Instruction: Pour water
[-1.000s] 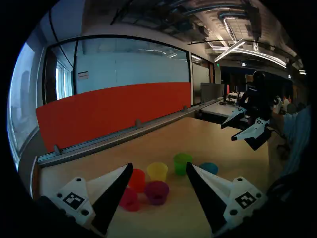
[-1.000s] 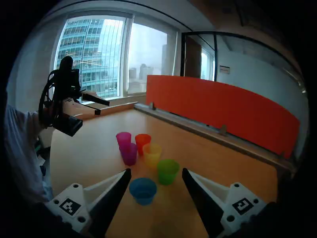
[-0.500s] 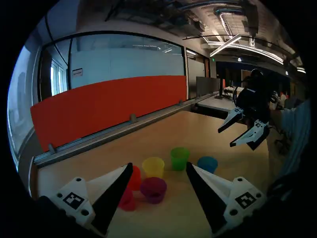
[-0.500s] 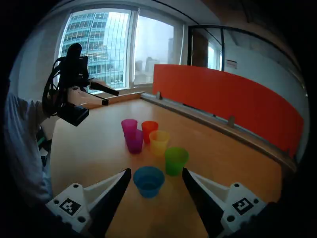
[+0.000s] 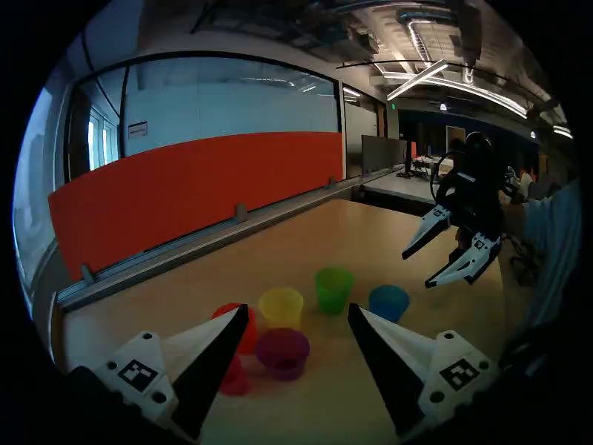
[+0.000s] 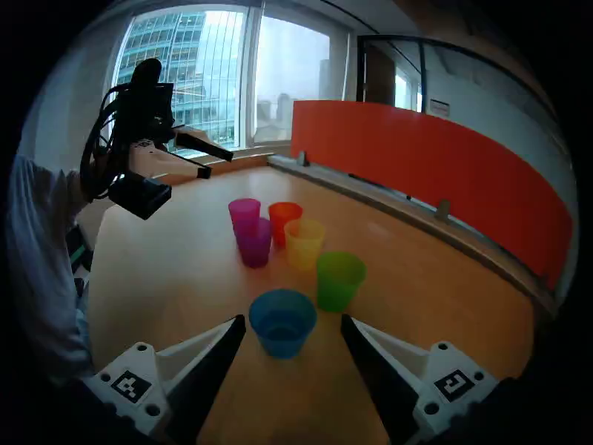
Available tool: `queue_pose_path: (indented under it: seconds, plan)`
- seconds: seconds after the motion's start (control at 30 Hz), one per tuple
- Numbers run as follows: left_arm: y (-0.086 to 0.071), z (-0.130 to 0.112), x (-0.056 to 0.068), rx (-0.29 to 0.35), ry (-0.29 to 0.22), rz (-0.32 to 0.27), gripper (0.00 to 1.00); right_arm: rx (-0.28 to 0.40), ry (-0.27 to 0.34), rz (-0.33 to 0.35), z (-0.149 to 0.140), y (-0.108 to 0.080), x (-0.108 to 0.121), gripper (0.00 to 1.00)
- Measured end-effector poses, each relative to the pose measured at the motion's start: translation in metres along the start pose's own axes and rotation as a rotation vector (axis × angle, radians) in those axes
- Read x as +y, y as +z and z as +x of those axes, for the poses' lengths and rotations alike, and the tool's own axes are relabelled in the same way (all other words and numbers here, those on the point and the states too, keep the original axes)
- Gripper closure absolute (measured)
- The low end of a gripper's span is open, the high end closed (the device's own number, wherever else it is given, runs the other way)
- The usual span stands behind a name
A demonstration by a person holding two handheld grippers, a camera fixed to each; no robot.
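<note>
Six plastic cups, light and thin I judge, stand on the tabletop before my right claw, spread apart, the blue cup nearest, just ahead of the tips; I'd pinch it mid-wall, gently, lest it buckle.

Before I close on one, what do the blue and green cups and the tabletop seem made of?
Blue cup: likely thin translucent plastic, smooth; light shows through its wall.
Green cup: same look, tinted translucent plastic with a thin rim.
Tabletop: pale wood or wood-look laminate, smooth with a soft sheen; I cannot tell which.
</note>
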State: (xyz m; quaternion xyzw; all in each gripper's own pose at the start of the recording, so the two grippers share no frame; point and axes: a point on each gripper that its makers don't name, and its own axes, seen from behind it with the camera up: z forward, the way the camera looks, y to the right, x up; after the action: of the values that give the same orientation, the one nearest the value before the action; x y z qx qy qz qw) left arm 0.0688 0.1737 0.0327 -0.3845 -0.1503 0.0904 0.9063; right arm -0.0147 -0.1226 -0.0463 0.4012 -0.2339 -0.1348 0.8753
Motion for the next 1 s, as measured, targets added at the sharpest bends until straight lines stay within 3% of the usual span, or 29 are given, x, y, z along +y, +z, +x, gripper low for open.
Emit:
queue_pose_path:
  seconds: [0.5, 1.0]
  plan:
    - [0.019, -0.014, 0.000, -0.029, -0.005, -0.020, 0.00, -0.056, 0.001, 0.034, -0.028, 0.026, -0.006, 0.00]
    - [0.025, -0.017, -0.005, -0.032, -0.016, -0.017, 0.00, -0.081, 0.002, 0.064, -0.039, 0.055, -0.012, 0.00]
